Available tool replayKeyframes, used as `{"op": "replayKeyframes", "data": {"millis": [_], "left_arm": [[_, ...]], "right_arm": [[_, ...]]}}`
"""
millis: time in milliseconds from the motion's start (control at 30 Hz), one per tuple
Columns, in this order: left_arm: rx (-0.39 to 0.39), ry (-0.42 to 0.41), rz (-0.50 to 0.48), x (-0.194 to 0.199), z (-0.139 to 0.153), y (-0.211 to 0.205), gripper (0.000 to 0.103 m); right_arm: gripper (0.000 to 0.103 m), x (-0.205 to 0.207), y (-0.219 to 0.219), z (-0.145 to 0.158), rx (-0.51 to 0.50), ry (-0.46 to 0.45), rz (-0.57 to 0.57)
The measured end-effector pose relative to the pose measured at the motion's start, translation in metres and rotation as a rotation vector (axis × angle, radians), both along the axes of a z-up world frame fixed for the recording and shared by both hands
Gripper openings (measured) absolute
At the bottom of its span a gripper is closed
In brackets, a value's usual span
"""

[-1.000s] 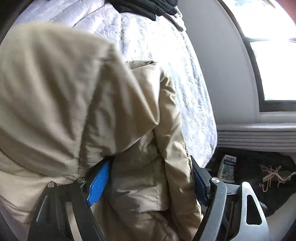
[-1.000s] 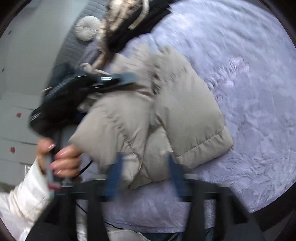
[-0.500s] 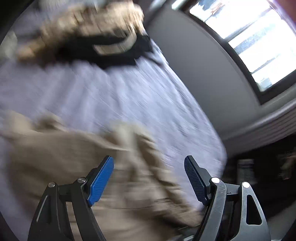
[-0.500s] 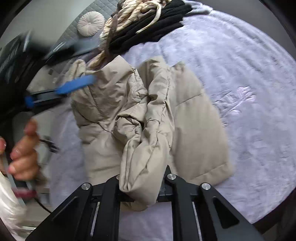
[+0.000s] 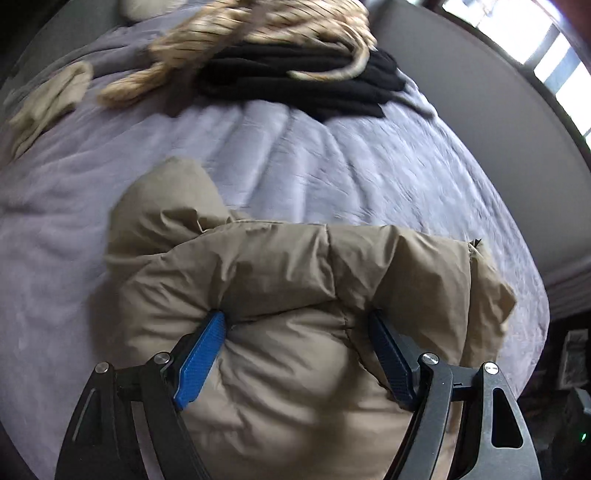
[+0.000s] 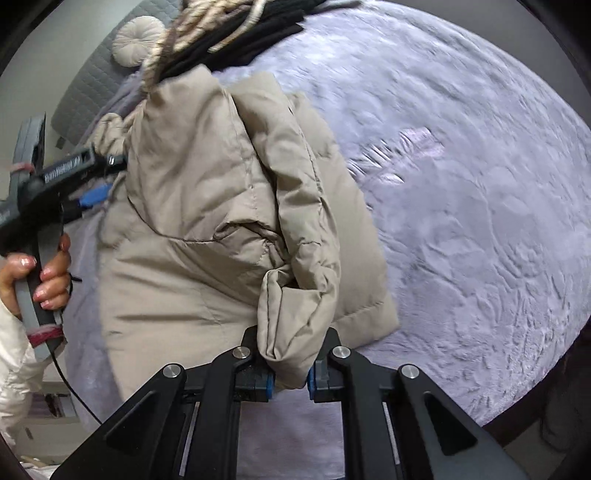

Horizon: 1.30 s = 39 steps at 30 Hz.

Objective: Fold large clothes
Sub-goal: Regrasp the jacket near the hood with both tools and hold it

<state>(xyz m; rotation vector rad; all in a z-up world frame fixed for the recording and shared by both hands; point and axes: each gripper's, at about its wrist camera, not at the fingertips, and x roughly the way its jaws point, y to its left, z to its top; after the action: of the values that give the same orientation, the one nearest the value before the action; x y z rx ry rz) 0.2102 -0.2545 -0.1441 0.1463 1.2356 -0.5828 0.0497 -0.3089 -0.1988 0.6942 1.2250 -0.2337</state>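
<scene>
A beige puffer jacket (image 6: 207, 206) lies bunched on a lavender bed cover (image 6: 480, 184). My right gripper (image 6: 290, 376) is shut on the jacket's sleeve cuff (image 6: 291, 325) at the near edge. My left gripper (image 5: 295, 354) has its blue fingers (image 5: 201, 354) wide apart, pressed into the puffy jacket (image 5: 295, 295) that bulges between them; it also shows in the right wrist view (image 6: 92, 177) at the jacket's far left side, held by a hand.
A black garment (image 5: 303, 81) and a tan knitted garment (image 5: 258, 26) lie at the far end of the bed. A round cushion (image 6: 138, 40) rests by the grey headboard. A window (image 5: 554, 44) and a grey wall are to the right.
My left gripper let go of the jacket, swung up over the bed, then came down onto the jacket's edge. My right gripper closed on the sleeve cuff and holds it.
</scene>
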Motion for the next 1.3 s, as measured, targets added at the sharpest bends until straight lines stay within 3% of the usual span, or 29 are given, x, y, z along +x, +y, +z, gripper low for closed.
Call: {"op": "replayKeyframes", "data": {"millis": [167,267,333,467,500,533,600,633,700,800,867,1000,1167,1200,1233,1267,1300], "left_arm": [[0.041,-0.017,-0.05,-0.005,-0.017,-0.046,0.079],[0.085,-0.041,-0.056,-0.008,-0.02,-0.058,0.079],[0.084,-0.037,-0.046,-0.007,-0.021,-0.057,0.079],[0.071,-0.024,-0.025,-0.003,-0.024,-0.053,0.079],[0.071,-0.025,-0.022,-0.003,-0.023,-0.053,0.079],[0.071,-0.029,-0.021,-0.003,-0.023,-0.053,0.079],[0.071,-0.034,-0.02,-0.004,-0.022,-0.052,0.079],[0.068,-0.033,-0.016,-0.003,-0.021,-0.052,0.079],[0.058,-0.03,-0.007,-0.003,-0.019,-0.049,0.079],[0.053,-0.03,0.003,-0.003,-0.018,-0.047,0.079],[0.065,-0.042,0.013,-0.003,-0.019,-0.048,0.079],[0.086,-0.049,0.022,-0.002,-0.025,-0.053,0.079],[0.115,-0.072,0.01,-0.007,-0.025,-0.057,0.079],[0.114,-0.072,0.009,-0.007,-0.025,-0.057,0.079],[0.115,-0.071,0.01,-0.007,-0.025,-0.057,0.079],[0.115,-0.071,0.009,-0.007,-0.025,-0.057,0.079],[0.115,-0.073,0.008,-0.007,-0.025,-0.057,0.079]], "right_arm": [[0.013,0.0,-0.025,-0.035,0.045,0.029,-0.042],[0.014,-0.006,-0.044,-0.042,0.159,0.033,-0.09],[0.021,-0.015,-0.06,-0.033,0.219,0.018,-0.148],[0.044,-0.031,-0.089,0.014,0.168,-0.102,-0.209],[0.044,-0.03,-0.095,0.022,0.165,-0.136,-0.212],[0.044,-0.024,-0.104,0.029,0.181,-0.171,-0.204],[0.029,-0.008,-0.114,0.028,0.189,-0.183,-0.192],[0.014,0.004,-0.119,0.021,0.195,-0.174,-0.177],[0.011,0.027,-0.126,0.0,0.236,-0.152,-0.159],[0.007,0.06,-0.125,-0.065,0.495,-0.097,-0.137],[0.007,0.077,-0.112,-0.091,0.568,-0.081,-0.067],[0.006,0.084,-0.112,-0.096,0.534,-0.048,-0.056],[0.009,0.064,-0.129,-0.047,0.314,-0.041,-0.036],[0.012,0.06,-0.132,-0.039,0.285,-0.048,-0.035],[0.027,0.057,-0.134,-0.029,0.266,-0.059,-0.036],[0.056,0.055,-0.134,-0.019,0.256,-0.076,-0.036],[0.067,0.056,-0.134,-0.011,0.251,-0.099,-0.032]]}}
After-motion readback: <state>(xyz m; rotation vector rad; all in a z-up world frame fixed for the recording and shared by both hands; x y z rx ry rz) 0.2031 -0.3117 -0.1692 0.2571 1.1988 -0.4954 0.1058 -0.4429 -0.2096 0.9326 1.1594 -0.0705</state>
